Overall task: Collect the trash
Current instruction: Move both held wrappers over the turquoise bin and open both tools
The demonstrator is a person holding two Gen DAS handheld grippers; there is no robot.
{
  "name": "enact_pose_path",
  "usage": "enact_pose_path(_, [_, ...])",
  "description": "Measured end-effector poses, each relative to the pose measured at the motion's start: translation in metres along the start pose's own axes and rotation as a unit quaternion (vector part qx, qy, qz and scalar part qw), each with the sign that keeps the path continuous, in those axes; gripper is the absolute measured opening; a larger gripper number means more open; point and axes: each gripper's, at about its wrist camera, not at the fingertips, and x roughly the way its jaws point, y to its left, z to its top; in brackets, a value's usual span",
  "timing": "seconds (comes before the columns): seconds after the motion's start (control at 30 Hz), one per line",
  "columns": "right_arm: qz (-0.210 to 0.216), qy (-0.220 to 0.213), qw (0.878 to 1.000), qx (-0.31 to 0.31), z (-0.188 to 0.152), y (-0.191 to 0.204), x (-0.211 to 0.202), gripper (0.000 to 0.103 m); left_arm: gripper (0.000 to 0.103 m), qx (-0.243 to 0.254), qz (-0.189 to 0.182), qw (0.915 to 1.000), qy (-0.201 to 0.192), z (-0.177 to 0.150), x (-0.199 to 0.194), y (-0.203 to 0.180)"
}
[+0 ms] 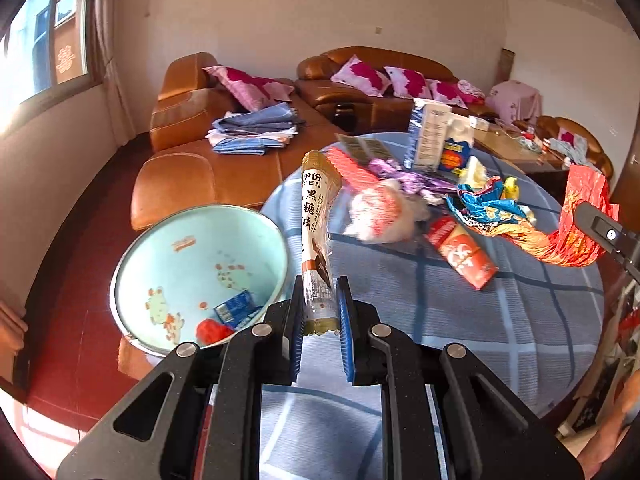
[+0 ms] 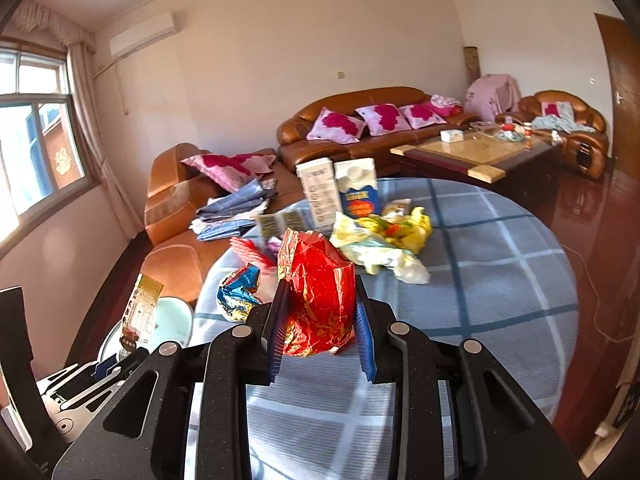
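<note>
Left wrist view: left gripper (image 1: 322, 312) pinching long snack wrapper (image 1: 316, 224) nearly shut, long axis pointing up and away beside the basin (image 1: 200, 276); right gripper (image 2: 320, 320) clamping crumpled red foil wrapper (image 2: 318, 292), partly open, right of basin.

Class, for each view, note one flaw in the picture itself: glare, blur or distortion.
Left wrist view: window blown out by sunlight; white and red wrapper smeared by motion blur. Right wrist view: fisheye bends the walls; cartons look soft; red glare on the floor.
</note>
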Motion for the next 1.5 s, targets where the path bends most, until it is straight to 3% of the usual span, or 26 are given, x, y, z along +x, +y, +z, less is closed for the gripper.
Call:
enact_pose_path(0.77, [0.079, 0.016, 0.994, -0.080, -0.001, 0.117, 0.031, 0.031, 0.015, -0.075, 0.074, 0.9944, 0.004, -0.004, -0.001, 0.112])
enact_pose_path(1.5, [0.105, 0.079, 0.980, -0.152, -0.036, 0.184, 0.100, 0.031, 0.015, -0.088, 0.094, 0.9897, 0.062, -0.018, 0.046, 0.146])
